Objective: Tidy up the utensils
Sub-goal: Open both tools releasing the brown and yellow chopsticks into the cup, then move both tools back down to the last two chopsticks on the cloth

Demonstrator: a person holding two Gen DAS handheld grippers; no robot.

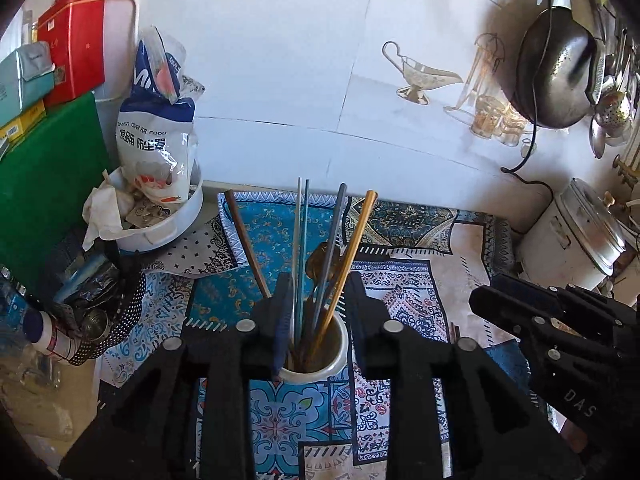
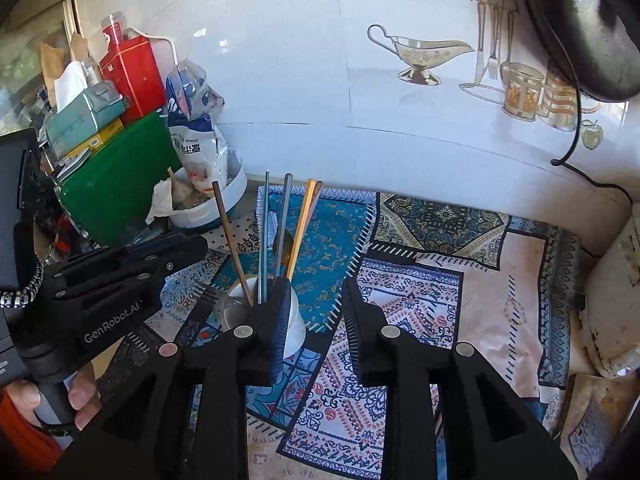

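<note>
utensils upright in cup, both claws empty

white cup point(image 1: 316, 354) on patterned cloth point(image 1: 400, 300) over the surface holds chopsticks point(image 1: 336, 264) w/ long axes near vertical. left claw point(image 1: 318, 304) is partly open, cup just ahead betw. its fingers, not gripped. right claw point(image 2: 316, 308) also partly open, empty, cup at its left finger; left looks nearer.
</note>
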